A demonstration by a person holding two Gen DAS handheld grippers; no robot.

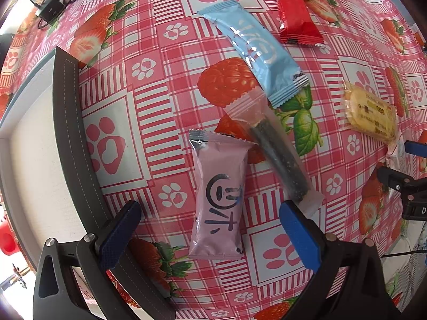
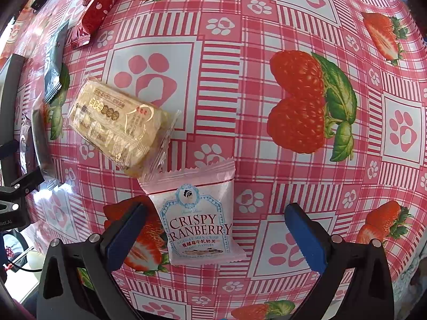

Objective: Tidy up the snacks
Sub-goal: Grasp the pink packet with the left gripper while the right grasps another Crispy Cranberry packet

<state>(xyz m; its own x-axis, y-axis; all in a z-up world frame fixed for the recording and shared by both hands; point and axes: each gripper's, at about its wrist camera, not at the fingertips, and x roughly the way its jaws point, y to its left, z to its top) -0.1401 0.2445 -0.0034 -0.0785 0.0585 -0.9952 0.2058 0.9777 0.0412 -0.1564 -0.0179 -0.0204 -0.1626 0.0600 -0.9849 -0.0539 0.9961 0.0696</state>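
Note:
In the left wrist view my left gripper [image 1: 210, 229] is open over a pink snack packet [image 1: 217, 200] that lies between its blue fingers. A clear packet with a dark stick [image 1: 277, 154] and a light blue packet [image 1: 256, 50] lie beyond it. In the right wrist view my right gripper [image 2: 216, 229] is open around a pale pink "Crispy Cranberry" packet [image 2: 200, 218]. A yellow biscuit packet [image 2: 117, 122] lies just beyond it, and also shows in the left wrist view [image 1: 371, 112].
Red packets [image 1: 293, 13] lie at the far side of the strawberry-print tablecloth [image 1: 149, 122]. A dark-rimmed white tray [image 1: 66, 122] stands at the left. A black cable and adapter [image 1: 50, 8] lie at the far left. The right gripper's body [image 1: 405, 186] shows at the right edge.

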